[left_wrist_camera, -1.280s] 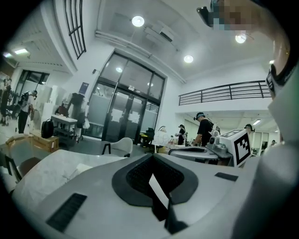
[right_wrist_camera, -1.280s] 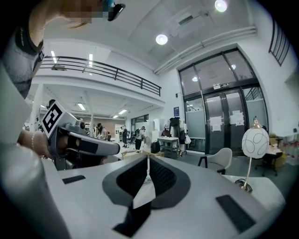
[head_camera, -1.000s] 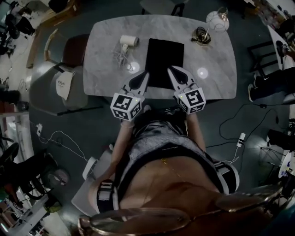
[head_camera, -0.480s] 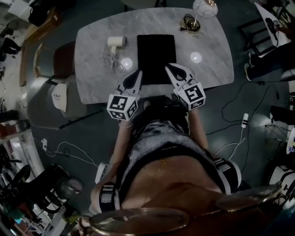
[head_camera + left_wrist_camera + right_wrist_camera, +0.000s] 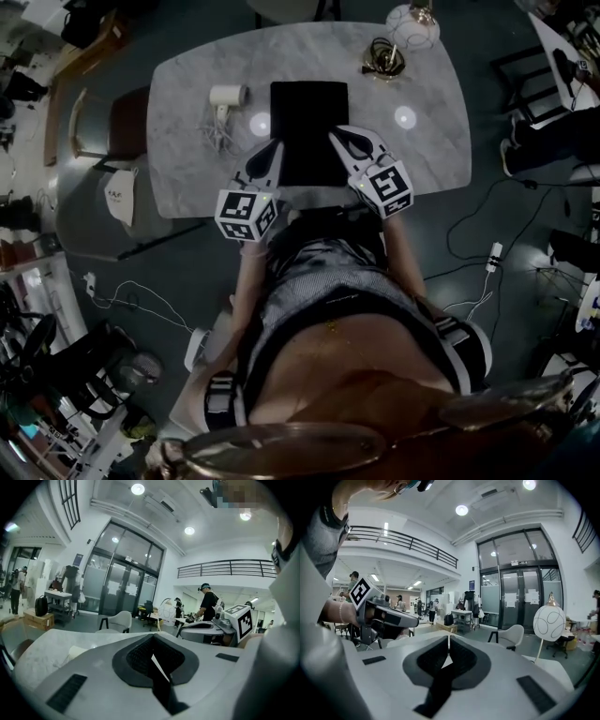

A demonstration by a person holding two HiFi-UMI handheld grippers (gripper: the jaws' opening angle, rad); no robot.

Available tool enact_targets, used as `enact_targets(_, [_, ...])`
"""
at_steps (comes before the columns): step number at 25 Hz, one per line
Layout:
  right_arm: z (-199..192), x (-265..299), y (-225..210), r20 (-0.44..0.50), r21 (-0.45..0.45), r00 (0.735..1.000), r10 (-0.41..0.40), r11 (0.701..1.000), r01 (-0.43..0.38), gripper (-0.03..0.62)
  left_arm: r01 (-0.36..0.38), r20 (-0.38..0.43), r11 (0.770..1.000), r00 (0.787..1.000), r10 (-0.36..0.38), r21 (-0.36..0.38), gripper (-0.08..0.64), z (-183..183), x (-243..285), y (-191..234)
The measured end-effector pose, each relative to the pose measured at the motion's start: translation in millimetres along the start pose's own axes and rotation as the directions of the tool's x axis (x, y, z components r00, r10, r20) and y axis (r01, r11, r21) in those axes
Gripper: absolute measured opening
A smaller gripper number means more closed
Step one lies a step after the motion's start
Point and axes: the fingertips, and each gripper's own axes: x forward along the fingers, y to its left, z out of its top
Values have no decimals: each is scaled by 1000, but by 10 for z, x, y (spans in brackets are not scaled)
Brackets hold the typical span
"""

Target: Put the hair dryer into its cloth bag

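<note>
Marble table [image 5: 431,141], cloth bag [image 5: 309,112] by near edge; hair dryer [image 5: 228,95] apart; left gripper [image 5: 275,148], right gripper [image 5: 336,134] over bag, fingers together

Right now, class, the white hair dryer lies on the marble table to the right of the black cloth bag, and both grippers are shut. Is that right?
Not quite. The head view shows the hair dryer on the marble table to the left of the black cloth bag, not the right. The left gripper and right gripper are shut, as stated.
</note>
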Motion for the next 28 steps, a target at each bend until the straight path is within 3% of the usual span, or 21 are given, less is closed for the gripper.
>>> enact_targets(14, [-315, 41, -236, -68, -20, 995, 73, 997, -75, 63, -65, -30, 998, 997, 64, -9, 6, -90, 331, 20])
enact_targets(19, [-382, 135, -143, -104, -30, 992, 67, 997, -71, 64, -10, -57, 1000, 998, 9, -16, 6, -160, 395, 74])
enact_targets(28, [-397, 322, 60, -127, 32, 992, -23, 999, 27, 63, 121, -107, 992, 987, -123, -27, 6, -243, 364, 204])
